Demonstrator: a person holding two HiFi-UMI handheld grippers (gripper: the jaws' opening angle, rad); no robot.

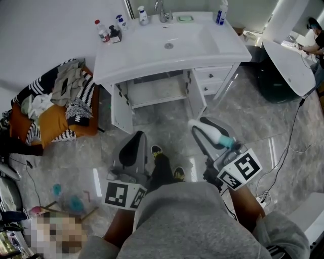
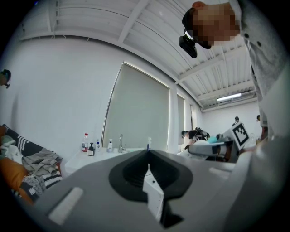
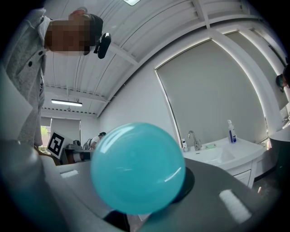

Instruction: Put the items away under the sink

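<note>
Teal-capped bottle (image 3: 138, 167), pinched by right gripper (image 1: 205, 129), should be kept level toward the cabinet (image 1: 157, 91) ahead; left gripper (image 2: 147, 156) is pressed together

White bottle (image 1: 208, 132), teal end (image 1: 228, 142), held level

A mock bathroom in a work hall: a white vanity sink (image 1: 152, 50) with faucet (image 1: 163, 11) and bottles (image 1: 103, 30) stands far, its cabinet (image 1: 152, 92) open, on glossy stone-look floor (image 1: 243, 111). Clothes (image 1: 66, 86) heap left; cables (image 1: 293, 146) trail right, near a person (image 1: 316, 40) at a table (image 1: 291, 66). Bare roof beams (image 2: 136, 18) overhead.
</note>
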